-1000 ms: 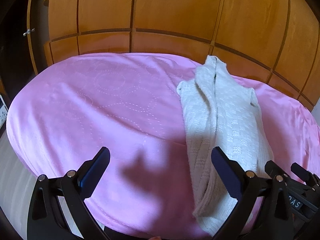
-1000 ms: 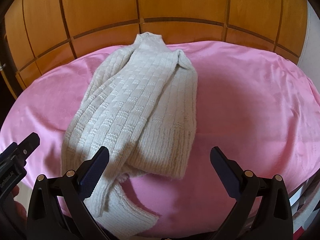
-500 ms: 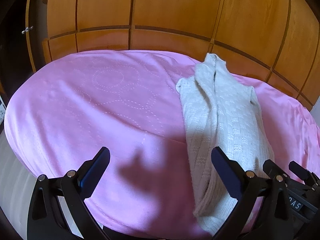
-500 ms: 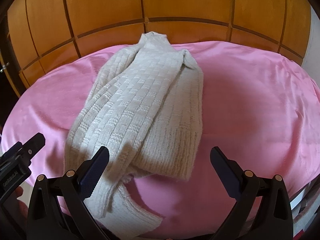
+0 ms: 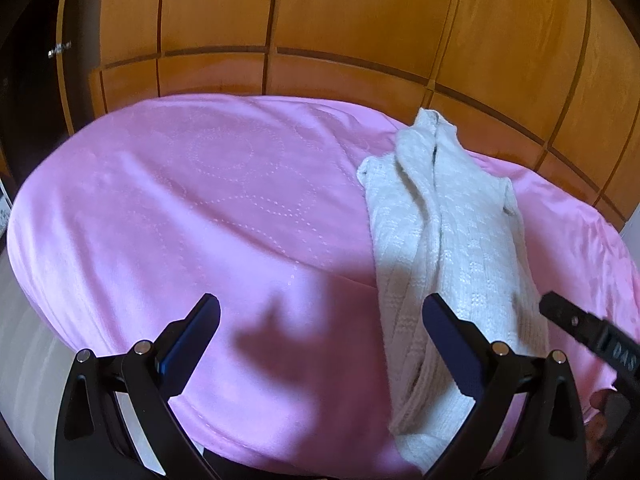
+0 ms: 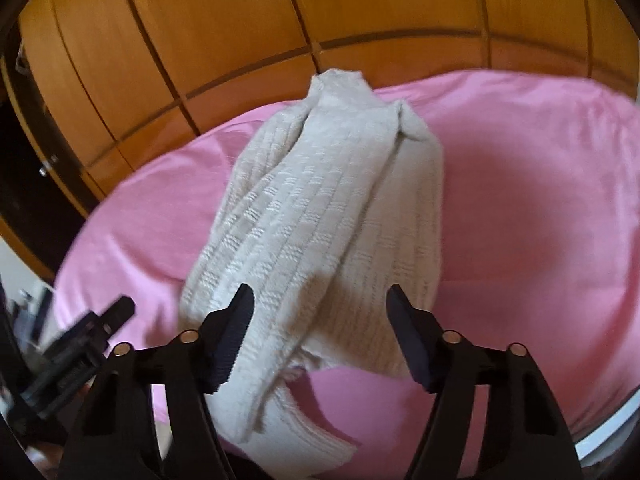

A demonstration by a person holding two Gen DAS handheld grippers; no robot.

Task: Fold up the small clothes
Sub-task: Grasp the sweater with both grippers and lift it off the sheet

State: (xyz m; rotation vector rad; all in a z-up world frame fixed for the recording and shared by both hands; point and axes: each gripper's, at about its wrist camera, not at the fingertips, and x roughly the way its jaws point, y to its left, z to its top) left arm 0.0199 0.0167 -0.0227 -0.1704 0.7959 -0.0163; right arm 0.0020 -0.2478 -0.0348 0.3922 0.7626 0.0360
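A cream knitted sweater [image 5: 452, 240] lies lengthwise on the pink blanket [image 5: 200, 200], its sleeves folded in over the body. My left gripper [image 5: 320, 312] hovers open over bare blanket just left of the sweater, with nothing between its fingers. In the right wrist view the sweater [image 6: 320, 220] fills the middle. My right gripper [image 6: 320, 300] hangs over the sweater's near end, its jaws closing with the knit between them. The pads do not visibly press on the cloth. The left gripper [image 6: 92, 332] shows at the lower left.
The blanket [image 6: 520, 200] covers a bed that ends at a wall of wooden wardrobe doors [image 5: 320, 20]. A dark gap [image 5: 28, 80] opens at the far left. The right gripper's tip [image 5: 576, 324] shows at the sweater's right edge.
The right gripper's jaws have narrowed, and it has turned and shifted so both fingertips now sit over the sweater's near end. The left gripper has not moved.
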